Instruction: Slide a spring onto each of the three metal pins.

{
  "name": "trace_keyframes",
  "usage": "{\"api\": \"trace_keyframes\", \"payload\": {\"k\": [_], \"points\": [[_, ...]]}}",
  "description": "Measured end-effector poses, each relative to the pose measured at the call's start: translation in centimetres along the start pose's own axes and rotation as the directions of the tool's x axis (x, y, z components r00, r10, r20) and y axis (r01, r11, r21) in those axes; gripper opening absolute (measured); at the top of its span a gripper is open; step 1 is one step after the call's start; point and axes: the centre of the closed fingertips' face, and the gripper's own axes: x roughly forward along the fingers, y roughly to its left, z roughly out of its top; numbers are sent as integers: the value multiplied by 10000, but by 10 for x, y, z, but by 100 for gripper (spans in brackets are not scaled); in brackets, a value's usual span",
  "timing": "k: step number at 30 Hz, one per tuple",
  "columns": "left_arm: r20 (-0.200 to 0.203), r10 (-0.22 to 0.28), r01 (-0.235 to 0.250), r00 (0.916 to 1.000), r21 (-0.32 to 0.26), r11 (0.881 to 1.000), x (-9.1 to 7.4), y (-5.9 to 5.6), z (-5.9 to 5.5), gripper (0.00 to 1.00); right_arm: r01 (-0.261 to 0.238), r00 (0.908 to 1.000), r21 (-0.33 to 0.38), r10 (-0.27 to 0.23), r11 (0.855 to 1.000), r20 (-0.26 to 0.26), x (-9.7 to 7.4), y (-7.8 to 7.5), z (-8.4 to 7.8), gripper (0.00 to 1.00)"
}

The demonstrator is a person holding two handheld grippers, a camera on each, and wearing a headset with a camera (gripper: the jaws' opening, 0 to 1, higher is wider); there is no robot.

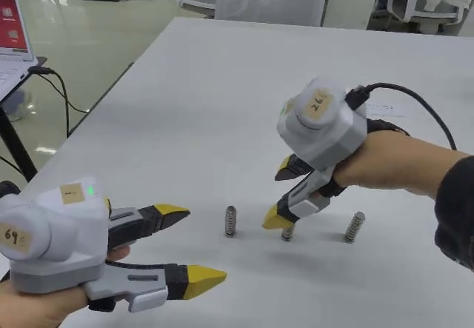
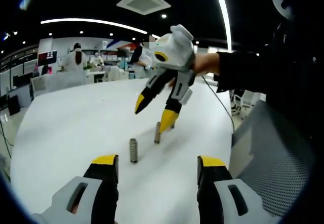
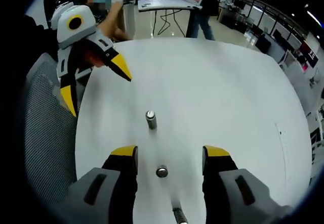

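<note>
Three short metal pins stand in a row on the white table: a left pin [image 1: 230,221], a middle pin [image 1: 287,232] and a right pin [image 1: 355,226]. The left and right ones show spring coils; the right one leans. My right gripper [image 1: 281,195] points down over the middle pin [image 3: 162,172], open, with the pin between its jaws and nothing gripped. Its lower tip hides part of that pin. My left gripper [image 1: 189,243] hovers open and empty at the near left, aimed at the row [image 2: 133,150]. The right gripper [image 2: 154,112] hangs above the farther pins.
The white table [image 1: 222,106] stretches far ahead and to the sides. A black cable [image 1: 415,102] trails from the right gripper. A laptop stand with cables [image 1: 29,69] sits off the table's left edge. Office chairs and desks stand beyond.
</note>
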Motion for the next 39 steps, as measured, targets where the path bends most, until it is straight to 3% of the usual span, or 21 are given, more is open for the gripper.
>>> {"api": "trace_keyframes", "payload": {"k": [3, 12, 22, 28, 34, 39], "points": [[-37, 3, -3, 10000, 5, 10000, 1, 2, 0, 59, 142, 9993, 293, -152, 9995, 340, -12, -1, -3, 53], [-18, 77, -77, 10000, 46, 10000, 4, 7, 4, 61, 838, 9935, 875, -900, 9926, 691, -36, -10, -30, 59], [26, 153, -153, 9999, 120, 9998, 6, 11, 8, 63, 1273, 9794, 1619, -1499, 9786, 1355, -61, -3, -56, 63], [0, 199, -199, 9998, 102, 9997, 7, 10, 8, 64, 1398, 9727, 1973, -1718, 9703, 1559, -69, 2, -71, 64], [-4, 210, -210, 9998, 100, 9997, 8, 10, 9, 65, 1395, 9586, 2348, -1906, 9620, 2114, -74, 3, -82, 64], [11, 276, -276, 9996, 48, 9996, 9, 12, 9, 65, 1380, 9560, 2510, -1951, 9581, 2191, -72, 7, -92, 66]]}}
